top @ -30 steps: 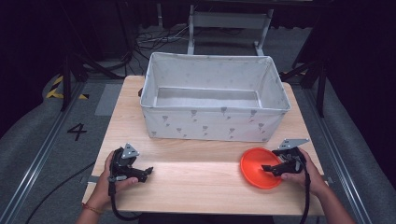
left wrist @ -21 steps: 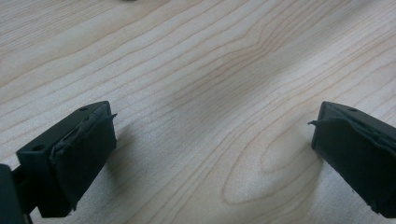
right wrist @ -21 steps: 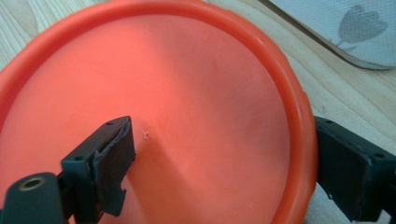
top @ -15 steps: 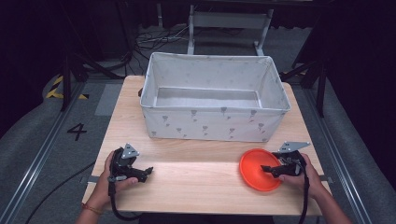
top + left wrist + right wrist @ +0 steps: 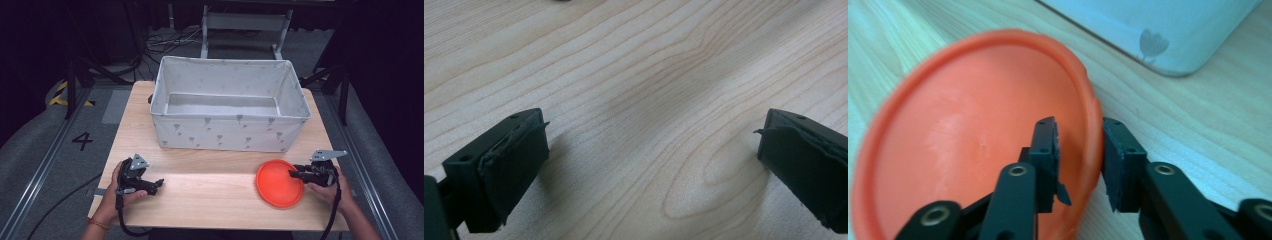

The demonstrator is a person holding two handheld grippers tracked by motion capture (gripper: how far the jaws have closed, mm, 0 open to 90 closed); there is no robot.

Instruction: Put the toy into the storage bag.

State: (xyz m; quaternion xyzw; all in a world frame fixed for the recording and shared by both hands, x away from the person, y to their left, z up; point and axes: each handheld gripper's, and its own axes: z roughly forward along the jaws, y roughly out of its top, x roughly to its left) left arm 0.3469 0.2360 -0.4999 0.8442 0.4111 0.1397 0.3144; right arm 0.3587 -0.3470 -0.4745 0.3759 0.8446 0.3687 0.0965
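The orange plate lies on the wood table, right at the tips of the right gripper. In the right gripper view the plate has its rim between the two black jaws: one jaw sits inside the plate, the other outside, w/ the rim in the small gap between them. The right gripper looks nearly closed on the rim, but I can't tell if it's squeezing tight or just around it. The plate spreads away from that gripper toward the other hand's side.

The right hand holds that gripper near the table's right edge.

Past the plate, on the far side from the right gripper, stands a big white cloth bin w/ small grey flower marks. Its corner shows just beyond the plate in the right gripper view, close but not touching.

The left gripper is well apart from the plate, near the table's front left. The left hand holds it. In the left gripper view its jaws are spread wide over bare wood, w/ nothing between them.
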